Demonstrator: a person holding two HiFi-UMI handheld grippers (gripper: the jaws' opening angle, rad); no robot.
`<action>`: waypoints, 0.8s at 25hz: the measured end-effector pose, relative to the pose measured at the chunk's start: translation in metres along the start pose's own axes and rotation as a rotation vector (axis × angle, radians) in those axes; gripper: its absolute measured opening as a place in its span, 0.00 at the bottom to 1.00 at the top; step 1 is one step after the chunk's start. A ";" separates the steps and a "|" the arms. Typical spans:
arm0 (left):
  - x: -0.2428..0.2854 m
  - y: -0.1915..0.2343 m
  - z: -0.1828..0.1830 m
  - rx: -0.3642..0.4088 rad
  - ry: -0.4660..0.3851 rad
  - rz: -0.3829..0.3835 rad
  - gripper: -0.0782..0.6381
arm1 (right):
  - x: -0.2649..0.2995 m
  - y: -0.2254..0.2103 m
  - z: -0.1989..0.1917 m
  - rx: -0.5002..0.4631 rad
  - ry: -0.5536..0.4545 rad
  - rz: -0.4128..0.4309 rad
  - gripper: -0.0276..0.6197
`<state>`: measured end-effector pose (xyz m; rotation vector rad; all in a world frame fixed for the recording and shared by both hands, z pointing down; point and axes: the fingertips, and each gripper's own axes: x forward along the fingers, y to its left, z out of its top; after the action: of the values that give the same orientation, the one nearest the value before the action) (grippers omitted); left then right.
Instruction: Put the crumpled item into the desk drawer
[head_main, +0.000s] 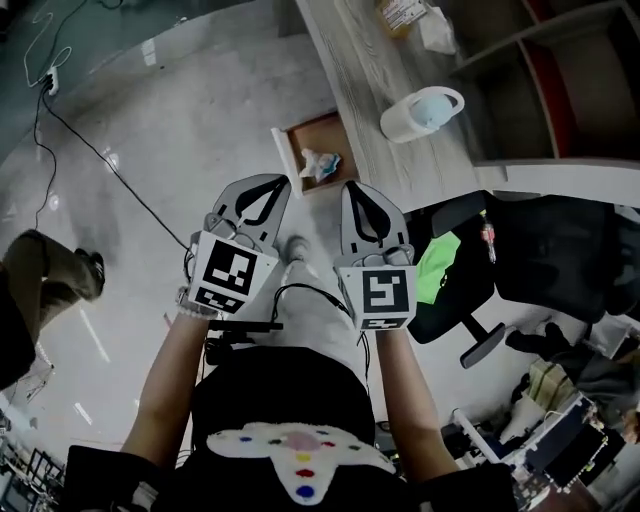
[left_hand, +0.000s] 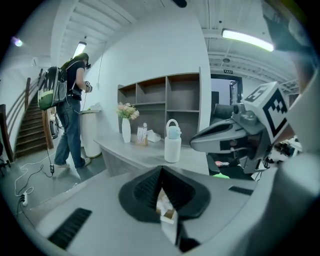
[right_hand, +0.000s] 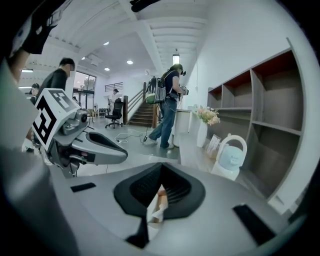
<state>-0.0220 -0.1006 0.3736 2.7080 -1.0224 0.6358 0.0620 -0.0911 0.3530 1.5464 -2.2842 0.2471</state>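
Observation:
The wooden desk drawer (head_main: 300, 142) stands pulled open below the grey desk (head_main: 365, 85). A crumpled white item (head_main: 320, 164) lies inside it. Both grippers hover side by side just short of the drawer, tips pointing at it. My left gripper (head_main: 268, 192) is shut with nothing held. My right gripper (head_main: 359, 196) is shut and empty too. In the left gripper view the closed jaws (left_hand: 161, 171) leave a slit below them that shows the crumpled item (left_hand: 163, 204) in the drawer. The right gripper view has its jaws (right_hand: 161, 169) closed over a glimpse of the drawer (right_hand: 160, 196).
A white and blue jug (head_main: 422, 112) stands on the desk, with a vase of flowers (left_hand: 126, 122) further along and open shelves (right_hand: 272, 115) behind. A black office chair (head_main: 462, 262) is at the right. A cable (head_main: 95, 150) crosses the floor. A person with a backpack (left_hand: 70, 110) stands by the stairs.

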 end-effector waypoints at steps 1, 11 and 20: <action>-0.004 -0.001 0.004 0.004 -0.007 0.000 0.12 | -0.003 0.000 0.004 -0.003 -0.007 -0.004 0.05; -0.038 0.002 0.051 0.042 -0.085 0.028 0.12 | -0.031 0.002 0.054 -0.030 -0.086 0.000 0.05; -0.064 0.016 0.077 0.036 -0.140 0.099 0.12 | -0.048 0.003 0.081 -0.072 -0.126 0.006 0.05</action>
<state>-0.0506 -0.0987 0.2762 2.7813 -1.1954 0.4903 0.0582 -0.0764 0.2603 1.5599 -2.3662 0.0698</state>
